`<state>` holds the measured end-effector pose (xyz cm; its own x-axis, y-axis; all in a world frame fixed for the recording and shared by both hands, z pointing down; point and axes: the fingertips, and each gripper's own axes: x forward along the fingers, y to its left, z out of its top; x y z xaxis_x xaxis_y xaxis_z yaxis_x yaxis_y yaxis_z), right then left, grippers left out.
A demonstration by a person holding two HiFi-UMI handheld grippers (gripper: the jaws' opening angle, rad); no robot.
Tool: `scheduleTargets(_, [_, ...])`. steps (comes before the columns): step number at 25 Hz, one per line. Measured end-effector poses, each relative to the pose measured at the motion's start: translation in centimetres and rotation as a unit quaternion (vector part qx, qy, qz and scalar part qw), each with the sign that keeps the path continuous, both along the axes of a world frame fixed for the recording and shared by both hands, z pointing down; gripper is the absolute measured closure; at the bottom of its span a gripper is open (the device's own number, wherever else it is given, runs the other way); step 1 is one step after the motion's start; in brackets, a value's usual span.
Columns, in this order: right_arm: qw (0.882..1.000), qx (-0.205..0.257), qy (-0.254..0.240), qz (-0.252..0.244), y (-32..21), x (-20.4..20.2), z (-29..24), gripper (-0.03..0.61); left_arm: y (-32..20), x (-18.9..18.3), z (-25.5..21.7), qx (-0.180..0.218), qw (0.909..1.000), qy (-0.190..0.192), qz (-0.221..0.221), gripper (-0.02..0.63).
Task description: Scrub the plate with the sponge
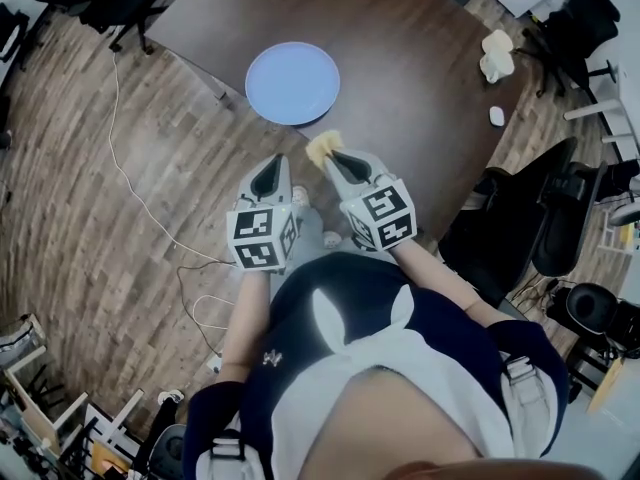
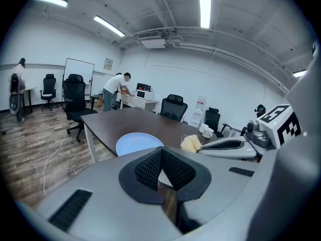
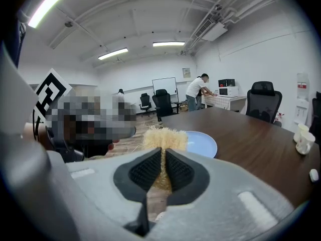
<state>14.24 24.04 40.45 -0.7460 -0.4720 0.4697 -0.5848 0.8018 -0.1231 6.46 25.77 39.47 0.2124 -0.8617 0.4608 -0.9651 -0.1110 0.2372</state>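
Yellow sponge (image 3: pixel 164 137) in right gripper (image 3: pixel 162 150), end toward plate (image 3: pixel 203 143)

The dark table (image 1: pixel 400 58) bears a blue plate (image 1: pixel 293 83) and cups (image 1: pixel 497 56).

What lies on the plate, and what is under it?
Nothing lies on the plate; its top shows bare. Under it is the table, whose surface there is covered. The sponge is off it, in the right gripper.

Bright, even light from ceiling strip lights (image 2: pixel 204 4); strong fisheye bend w/ dark corners; near jaws soft.
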Motion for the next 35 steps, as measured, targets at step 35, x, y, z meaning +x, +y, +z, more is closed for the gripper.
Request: scheduleTargets(35, [0.997,0.012,0.05,0.05,-15.8,-8.7,3.7,0.555,-13.5,-12.3,6.8,-0.062,0.9977,-0.011,0.025,0.614])
